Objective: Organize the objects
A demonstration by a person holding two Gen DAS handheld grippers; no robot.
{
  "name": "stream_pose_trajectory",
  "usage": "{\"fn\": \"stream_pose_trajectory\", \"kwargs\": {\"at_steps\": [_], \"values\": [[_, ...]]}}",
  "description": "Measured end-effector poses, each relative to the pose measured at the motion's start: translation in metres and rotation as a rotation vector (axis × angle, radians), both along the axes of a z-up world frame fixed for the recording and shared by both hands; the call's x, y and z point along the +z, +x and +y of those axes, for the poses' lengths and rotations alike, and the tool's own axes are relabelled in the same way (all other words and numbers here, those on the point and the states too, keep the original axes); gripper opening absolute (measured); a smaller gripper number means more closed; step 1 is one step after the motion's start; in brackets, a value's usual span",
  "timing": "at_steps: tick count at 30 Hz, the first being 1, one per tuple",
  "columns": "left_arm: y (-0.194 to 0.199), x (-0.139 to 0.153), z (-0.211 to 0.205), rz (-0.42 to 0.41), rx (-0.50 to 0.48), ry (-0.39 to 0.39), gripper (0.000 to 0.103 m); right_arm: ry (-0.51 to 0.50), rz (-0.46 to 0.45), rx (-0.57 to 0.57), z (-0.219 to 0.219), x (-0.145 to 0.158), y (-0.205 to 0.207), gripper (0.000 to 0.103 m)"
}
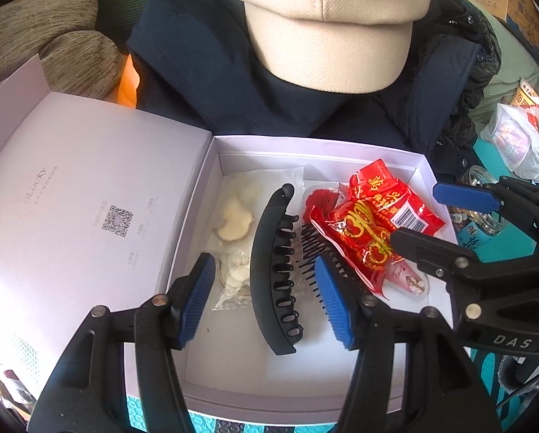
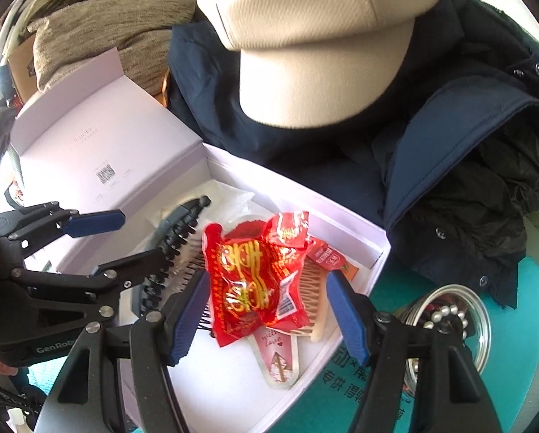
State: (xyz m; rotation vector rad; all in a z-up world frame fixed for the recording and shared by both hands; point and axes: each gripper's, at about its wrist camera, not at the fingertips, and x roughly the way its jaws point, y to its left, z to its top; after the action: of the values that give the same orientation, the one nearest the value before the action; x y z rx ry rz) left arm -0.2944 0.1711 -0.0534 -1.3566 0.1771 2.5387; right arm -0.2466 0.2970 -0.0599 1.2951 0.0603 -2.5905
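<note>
Right now the left gripper point(image 1: 264, 299) hangs over the open pale purple cardboard box point(image 1: 320, 142), its blue pads apart and gripping nothing. Below it, the long black plastic hair clip point(image 1: 275, 270) lies flat near the middle of the box floor. The right gripper point(image 2: 266, 319) is spread wide too, holding nothing, above the shiny red snack packet point(image 2: 249, 278) by the box's right wall.

Matt lilac cardboard box point(image 1: 193, 195) | inside it: glossy crinkled red foil packets point(image 1: 374, 223), smooth matt black plastic hair clip point(image 1: 269, 270) | behind box: ribbed cream cloth cap point(image 1: 327, 29), matt navy cloth jacket point(image 1: 204, 72) | right of box: shiny metal bowl point(image 2: 482, 306)
</note>
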Motion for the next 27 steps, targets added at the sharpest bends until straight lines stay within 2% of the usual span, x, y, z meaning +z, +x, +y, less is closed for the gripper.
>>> {"fn": "stream_pose_trajectory", "kwargs": {"at_steps": [9, 11, 15, 20, 27], "values": [[0.015, 0.036, -0.002, 0.037, -0.003, 0.006, 0.056, 0.010, 0.067, 0.005, -0.001, 0.030, 0.015, 0.067], [0.021, 0.047, -0.004, 0.046, 0.005, 0.010, 0.063, 0.021, 0.085, 0.002, -0.002, 0.038, 0.019, 0.067], [0.035, 0.066, -0.009, 0.076, 0.021, 0.026, 0.066, 0.031, 0.131, 0.001, -0.002, 0.058, 0.031, 0.067], [0.054, 0.089, -0.015, 0.103, 0.028, 0.041, 0.075, 0.049, 0.176, -0.005, -0.004, 0.080, 0.049, 0.067], [0.080, 0.115, -0.029, 0.133, 0.056, 0.064, 0.081, 0.071, 0.221, -0.016, -0.012, 0.103, 0.074, 0.069]]}}
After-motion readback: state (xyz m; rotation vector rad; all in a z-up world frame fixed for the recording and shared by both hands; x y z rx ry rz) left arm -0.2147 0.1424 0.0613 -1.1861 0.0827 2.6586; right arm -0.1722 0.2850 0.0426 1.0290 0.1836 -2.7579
